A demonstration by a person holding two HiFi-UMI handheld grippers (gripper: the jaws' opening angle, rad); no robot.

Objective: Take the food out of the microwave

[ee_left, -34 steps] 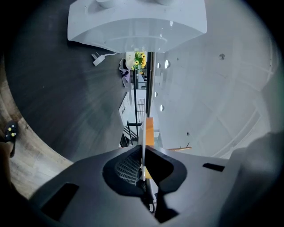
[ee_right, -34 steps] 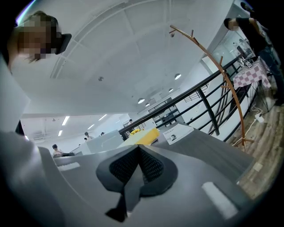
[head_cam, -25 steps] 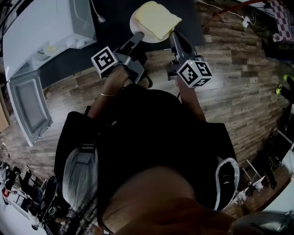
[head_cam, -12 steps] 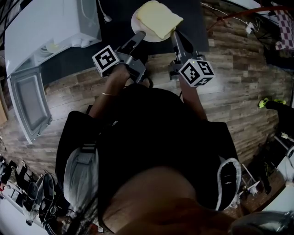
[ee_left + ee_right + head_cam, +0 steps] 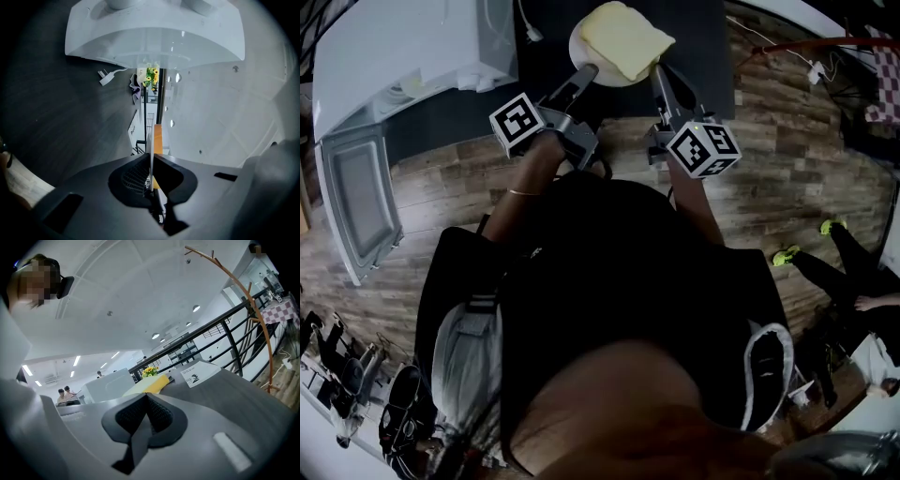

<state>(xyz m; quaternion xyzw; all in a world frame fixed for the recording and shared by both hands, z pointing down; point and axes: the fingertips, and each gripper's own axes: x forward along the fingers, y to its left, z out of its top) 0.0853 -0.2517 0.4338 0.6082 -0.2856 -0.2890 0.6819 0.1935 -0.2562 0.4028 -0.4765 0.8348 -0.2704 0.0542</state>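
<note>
Here the left gripper [image 5: 588, 72] and right gripper [image 5: 654, 67] each clamp the plate [image 5: 576, 44] under bread [image 5: 626, 37] (card [image 5: 200, 372] print illegible)

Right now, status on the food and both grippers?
Shut on plate rim: left gripper, right gripper. Yellow food on it, outside microwave, door open. No obstruction seen.

The food [image 5: 626, 39] is a pale yellow, flat slice of square shape. It lies on a round white plate [image 5: 614, 81] over the dark desk [image 5: 705, 56]. The left tool [image 5: 588, 71] and the right tool [image 5: 654, 66] each pinch the near rim of the plate. The white microwave [image 5: 403, 47] stands well apart at the left, its door [image 5: 358, 211] wide open.
</note>
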